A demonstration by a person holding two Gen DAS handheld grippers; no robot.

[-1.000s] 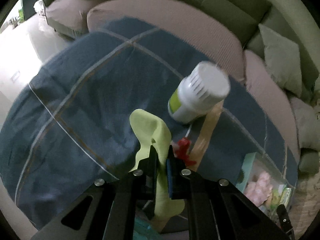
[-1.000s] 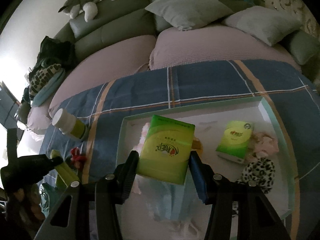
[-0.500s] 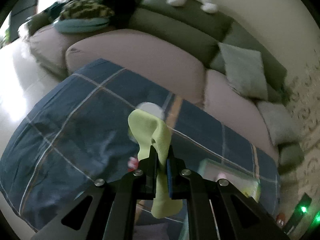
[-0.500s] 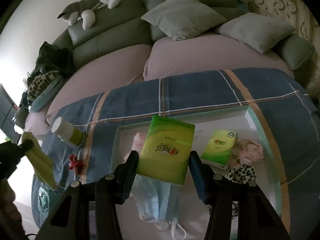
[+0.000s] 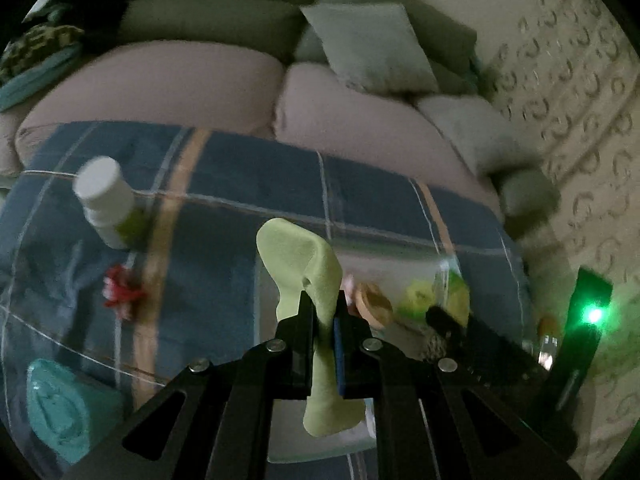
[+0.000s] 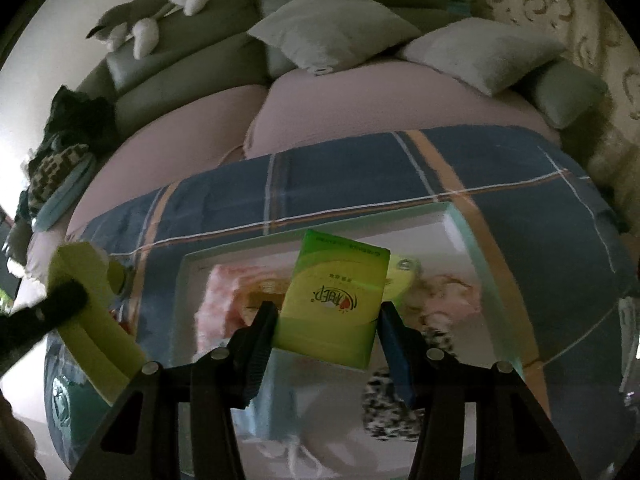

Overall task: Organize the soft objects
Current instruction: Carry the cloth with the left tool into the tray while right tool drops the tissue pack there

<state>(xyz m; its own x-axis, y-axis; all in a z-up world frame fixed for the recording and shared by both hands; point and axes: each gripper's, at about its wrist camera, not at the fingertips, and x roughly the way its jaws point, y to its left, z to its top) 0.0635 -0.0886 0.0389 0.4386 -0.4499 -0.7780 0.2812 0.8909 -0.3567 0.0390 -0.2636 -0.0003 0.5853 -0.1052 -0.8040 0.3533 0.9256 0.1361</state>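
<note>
My left gripper (image 5: 323, 320) is shut on a pale yellow-green sponge (image 5: 298, 258) and holds it in the air over the near left part of the white tray (image 5: 264, 280). The sponge also shows at the left of the right wrist view (image 6: 86, 308). My right gripper (image 6: 326, 320) is shut on a green tissue pack (image 6: 336, 296) and holds it above the tray (image 6: 184, 280). In the tray lie a pink fluffy item (image 6: 218, 296), a second green pack (image 6: 400, 276), a leopard-print item (image 6: 384, 400) and a blue face mask (image 6: 280, 408).
A white-capped bottle (image 5: 106, 200) lies on the blue plaid blanket (image 5: 240, 168) left of the tray. A red hair tie (image 5: 120, 290) and a teal rolled cloth (image 5: 60, 408) lie near it. Sofa cushions (image 6: 332, 28) and a plush toy (image 6: 140, 24) are behind.
My left gripper has swung right with the sponge, from over the bottle to over the tray. My right gripper has held the tissue pack and lifted slightly.
</note>
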